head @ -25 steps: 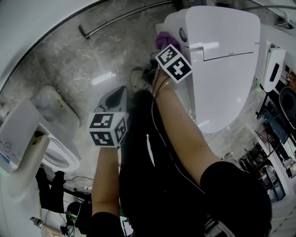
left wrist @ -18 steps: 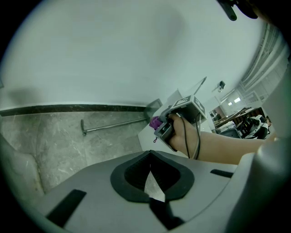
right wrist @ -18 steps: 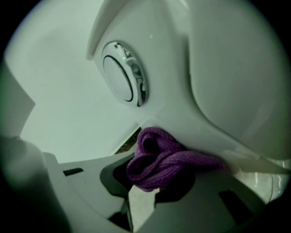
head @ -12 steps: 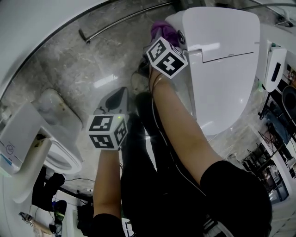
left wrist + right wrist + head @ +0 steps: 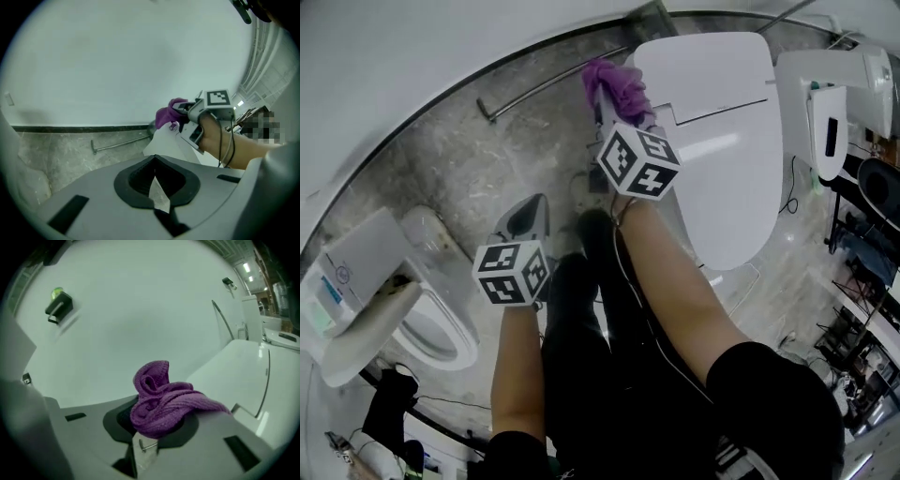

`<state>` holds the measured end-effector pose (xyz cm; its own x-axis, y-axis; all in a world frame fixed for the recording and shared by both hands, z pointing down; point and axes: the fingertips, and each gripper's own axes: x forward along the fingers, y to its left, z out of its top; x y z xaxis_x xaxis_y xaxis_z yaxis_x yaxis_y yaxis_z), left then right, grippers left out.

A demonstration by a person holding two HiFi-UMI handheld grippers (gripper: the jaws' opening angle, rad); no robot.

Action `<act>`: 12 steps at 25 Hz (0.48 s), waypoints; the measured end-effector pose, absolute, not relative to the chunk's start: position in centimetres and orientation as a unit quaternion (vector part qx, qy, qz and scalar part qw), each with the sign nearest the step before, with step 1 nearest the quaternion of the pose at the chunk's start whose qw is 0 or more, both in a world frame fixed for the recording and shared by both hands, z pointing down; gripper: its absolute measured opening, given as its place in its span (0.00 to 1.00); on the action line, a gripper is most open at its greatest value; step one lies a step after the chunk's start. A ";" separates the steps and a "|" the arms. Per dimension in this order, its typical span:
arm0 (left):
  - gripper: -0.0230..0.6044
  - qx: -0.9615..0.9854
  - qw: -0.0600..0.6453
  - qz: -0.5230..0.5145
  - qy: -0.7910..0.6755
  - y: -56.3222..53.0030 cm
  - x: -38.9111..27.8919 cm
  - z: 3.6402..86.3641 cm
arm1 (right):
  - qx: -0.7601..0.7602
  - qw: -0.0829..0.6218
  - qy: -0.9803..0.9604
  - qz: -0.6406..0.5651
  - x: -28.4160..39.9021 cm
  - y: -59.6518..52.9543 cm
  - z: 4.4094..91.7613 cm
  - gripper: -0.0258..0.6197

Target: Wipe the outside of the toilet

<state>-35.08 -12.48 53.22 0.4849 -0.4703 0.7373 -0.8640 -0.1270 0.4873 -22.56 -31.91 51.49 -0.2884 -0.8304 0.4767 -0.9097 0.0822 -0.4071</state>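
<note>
- The right claw [image 5: 146, 436] is clamped on a bunched purple cloth [image 5: 164, 404]; the folds bulge up and spill toward 3 o'clock over the claw's grey body.
- In the head view the cloth sits at 12 o'clock, touching the rear outer corner of the white toilet [image 5: 727, 141], on that toilet's 9 o'clock side, just under where the floor meets the wall [image 5: 441, 47].
- The toilet fills the 1 o'clock part of the head view, with its lid down.
- The marker cube of the right claw lies just beside the toilet's flank, at 6 o'clock from the cloth, with the bare forearm running back toward 5 o'clock.
- The left claw [image 5: 155, 180] has its jaws pressed together with nothing between them; it hangs above the marbled floor [image 5: 478, 169], well apart from the toilet, at about 8 o'clock from the right claw.
- A thin metal bar [image 5: 548, 82] lies on the floor at 11 o'clock, near the wall.
- A second toilet [image 5: 431, 323] with its lid raised stands at 8 o'clock.
</note>
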 end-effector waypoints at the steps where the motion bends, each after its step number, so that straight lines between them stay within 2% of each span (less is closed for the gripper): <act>1: 0.05 0.728 0.461 0.204 -0.464 -12.8 -35.1 51.6 | 0.591 0.050 -0.740 0.318 -22.3 -31.1 49.1 0.14; 5: 0.05 0.761 0.408 0.181 -0.471 -14.7 -34.0 43.9 | 0.597 0.045 -0.756 0.266 -19.9 -26.7 40.3 0.14; 9: 0.05 0.792 0.373 0.171 -0.451 -13.9 -30.7 35.0 | 0.633 0.054 -0.736 0.232 -15.2 -19.9 31.5 0.14; 12: 0.05 0.823 0.334 0.167 -0.428 -13.5 -27.7 28.0 | 0.663 0.034 -0.720 0.200 -11.9 -16.5 24.3 0.14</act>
